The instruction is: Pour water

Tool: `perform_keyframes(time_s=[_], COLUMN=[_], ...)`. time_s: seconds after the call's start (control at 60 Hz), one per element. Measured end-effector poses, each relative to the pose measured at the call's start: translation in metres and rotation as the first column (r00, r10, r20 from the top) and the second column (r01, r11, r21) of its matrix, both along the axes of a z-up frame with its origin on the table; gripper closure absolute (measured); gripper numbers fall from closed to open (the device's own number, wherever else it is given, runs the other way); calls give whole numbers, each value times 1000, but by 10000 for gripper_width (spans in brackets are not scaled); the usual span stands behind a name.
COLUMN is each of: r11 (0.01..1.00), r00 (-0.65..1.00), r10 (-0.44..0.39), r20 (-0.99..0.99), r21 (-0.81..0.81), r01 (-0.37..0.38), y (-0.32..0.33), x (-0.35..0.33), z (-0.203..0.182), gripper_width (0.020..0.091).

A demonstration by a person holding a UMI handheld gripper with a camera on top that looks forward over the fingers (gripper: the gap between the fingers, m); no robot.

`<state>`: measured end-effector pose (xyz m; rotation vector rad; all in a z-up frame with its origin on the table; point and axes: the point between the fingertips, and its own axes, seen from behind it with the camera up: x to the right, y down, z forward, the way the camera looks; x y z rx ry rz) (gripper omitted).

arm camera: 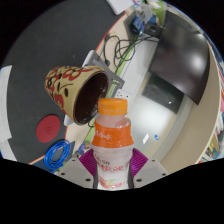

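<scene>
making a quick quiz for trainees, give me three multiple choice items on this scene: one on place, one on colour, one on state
1. Where is the bottle?
A. between the tongs' fingers
B. inside the cup
C. far beyond the cup

2. What colour is the bottle's cap?
A. blue
B. orange
C. white

3. How does the cup stand?
A. upright
B. upside down
C. tipped, mouth toward the bottle

Answers: 1 A, both pink pads flank and press its sides. 2 B, the cap shows orange. 3 C, its dark opening faces sideways toward the bottle.
</scene>
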<state>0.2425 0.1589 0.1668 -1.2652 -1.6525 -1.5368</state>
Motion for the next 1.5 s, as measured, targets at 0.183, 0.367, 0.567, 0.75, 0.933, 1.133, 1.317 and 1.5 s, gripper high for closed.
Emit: perform_keyframes(time_s=[0.183,0.367,0.567,0.75,0.933,1.133,1.317,1.5], r11=[996,986,967,944,939,939,949,943], r00=[922,700,129,-276,-401,-427,-392,-419], r10=[-75,-57,-80,-78,-93,-107,-55,-56], r20=[-381,-712,-988,-958,-911,-898,-918,-906], r21=[21,70,-45,-160,-215,-232,-171,-185], r01=[90,151,250,289,270,255,266,275], y=[-18,-30,-32,-21,-10,-7,-15,-14], x=[1,1,8,24,24,15,14,17], z=[13,38,19,-18,-58,-96,-91,-92], gripper_width=[702,702,700,701,703,693,700,601])
